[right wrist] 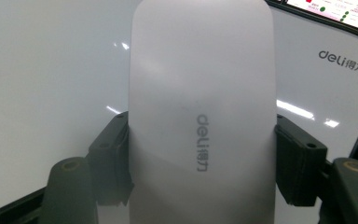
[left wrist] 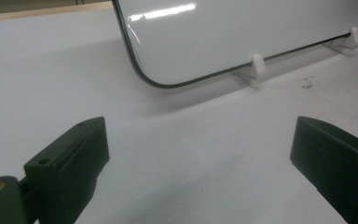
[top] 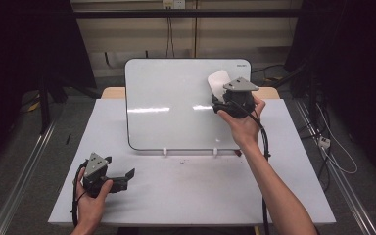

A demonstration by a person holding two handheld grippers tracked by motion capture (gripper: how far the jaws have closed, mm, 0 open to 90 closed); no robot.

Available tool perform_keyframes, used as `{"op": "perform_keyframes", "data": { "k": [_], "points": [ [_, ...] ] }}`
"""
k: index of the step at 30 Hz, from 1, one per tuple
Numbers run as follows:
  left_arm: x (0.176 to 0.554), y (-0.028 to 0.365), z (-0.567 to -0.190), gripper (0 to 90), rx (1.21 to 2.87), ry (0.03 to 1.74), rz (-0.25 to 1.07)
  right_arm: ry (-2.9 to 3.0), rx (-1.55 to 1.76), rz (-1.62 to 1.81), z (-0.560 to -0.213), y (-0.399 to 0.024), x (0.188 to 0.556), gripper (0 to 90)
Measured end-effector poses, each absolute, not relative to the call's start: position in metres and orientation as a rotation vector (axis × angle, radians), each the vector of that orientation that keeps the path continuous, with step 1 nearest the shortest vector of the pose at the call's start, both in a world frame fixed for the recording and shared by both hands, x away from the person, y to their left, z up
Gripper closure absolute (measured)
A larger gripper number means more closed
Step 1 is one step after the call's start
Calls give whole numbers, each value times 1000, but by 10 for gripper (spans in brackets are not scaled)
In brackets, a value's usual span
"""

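White eraser [right wrist: 200, 107] points straight ahead.

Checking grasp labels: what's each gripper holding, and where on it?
Right gripper clamps the white eraser across its long sides near the lower end, at the whiteboard. Left gripper holds nothing; jaws wide apart over the table.

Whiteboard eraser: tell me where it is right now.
The white whiteboard eraser is clamped between the right gripper's jaws, held against the upper right part of the whiteboard that stands at the far side of the table.
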State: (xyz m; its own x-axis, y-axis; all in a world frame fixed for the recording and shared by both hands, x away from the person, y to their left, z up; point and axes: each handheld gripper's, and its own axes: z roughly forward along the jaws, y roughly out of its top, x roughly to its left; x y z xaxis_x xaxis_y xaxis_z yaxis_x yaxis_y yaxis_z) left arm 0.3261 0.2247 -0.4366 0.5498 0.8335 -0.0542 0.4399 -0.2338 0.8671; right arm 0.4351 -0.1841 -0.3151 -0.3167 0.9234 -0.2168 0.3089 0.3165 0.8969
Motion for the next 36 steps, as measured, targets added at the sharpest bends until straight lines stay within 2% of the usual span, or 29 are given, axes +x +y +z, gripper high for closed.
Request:
{"op": "perform_keyframes", "data": {
  "k": [36],
  "points": [
    [325,229,-434,44,1850,1048,548,1872,1071,979,-353,-220,391,317]
  ]
}}
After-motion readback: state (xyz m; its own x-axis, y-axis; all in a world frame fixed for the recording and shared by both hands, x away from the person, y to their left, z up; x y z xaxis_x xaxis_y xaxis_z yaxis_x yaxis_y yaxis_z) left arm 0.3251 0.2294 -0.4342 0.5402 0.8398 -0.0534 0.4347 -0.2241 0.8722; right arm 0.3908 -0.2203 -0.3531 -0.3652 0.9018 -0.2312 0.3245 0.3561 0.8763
